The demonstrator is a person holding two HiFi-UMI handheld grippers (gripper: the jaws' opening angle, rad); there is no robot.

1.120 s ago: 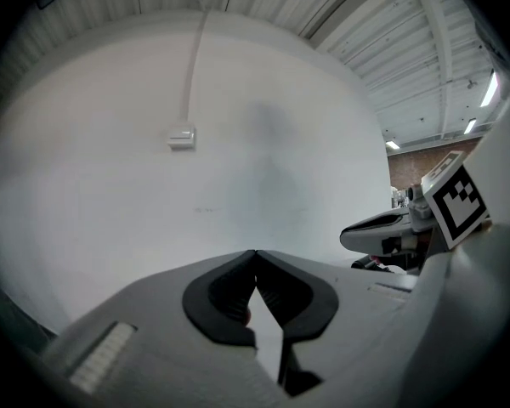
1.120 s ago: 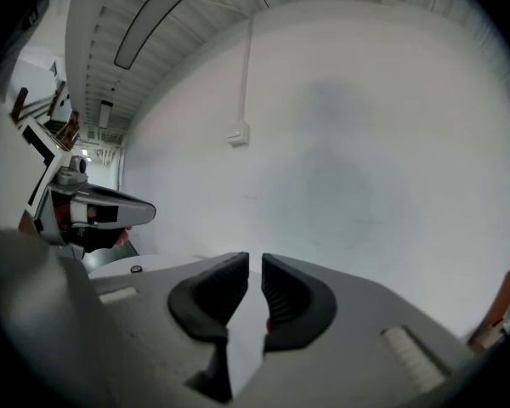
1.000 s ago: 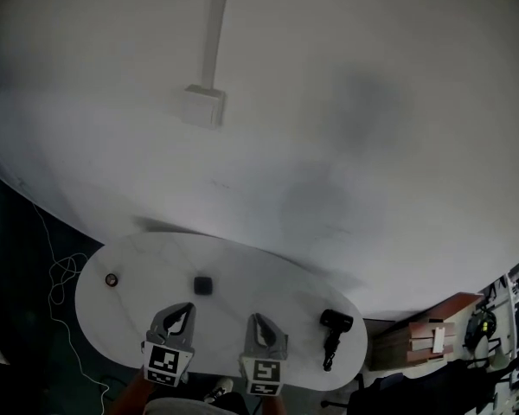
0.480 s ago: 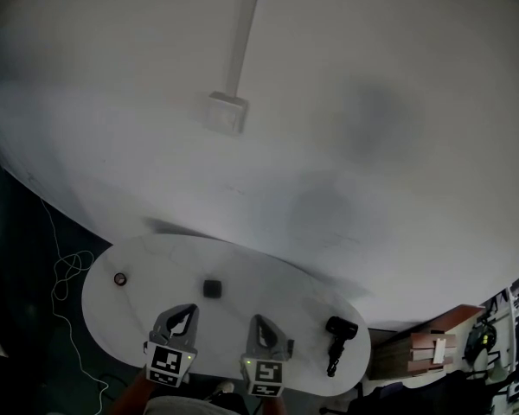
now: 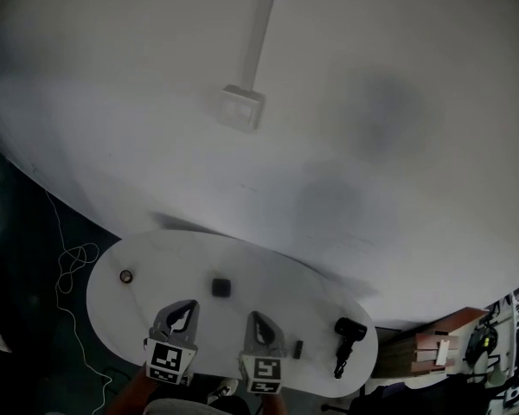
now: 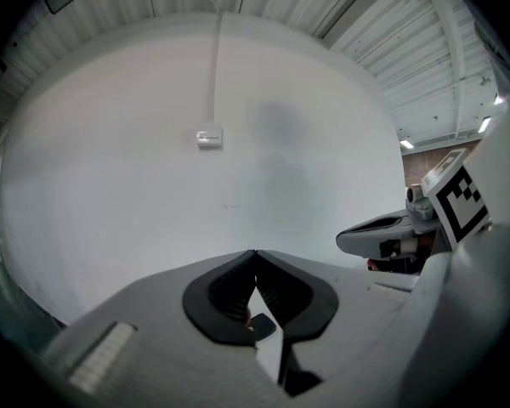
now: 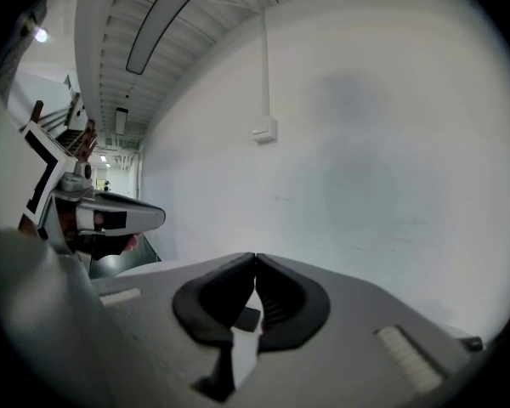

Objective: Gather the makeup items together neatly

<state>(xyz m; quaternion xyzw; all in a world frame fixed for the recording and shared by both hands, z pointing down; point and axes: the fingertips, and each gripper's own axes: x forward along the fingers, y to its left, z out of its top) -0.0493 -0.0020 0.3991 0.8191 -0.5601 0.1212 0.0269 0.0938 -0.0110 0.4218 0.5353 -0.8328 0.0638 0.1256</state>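
Left gripper (image 5: 189, 305), right gripper (image 5: 254, 316) closed, empty; small black stick (image 5: 297, 348) long axis near-to-far.

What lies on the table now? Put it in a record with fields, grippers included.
surface: white oval table
left end: round item
middle: black square item
right end: black handled tool
next to right gripper: small dark item
left gripper: shut, empty
right gripper: shut, empty
gathered: no, items lie apart
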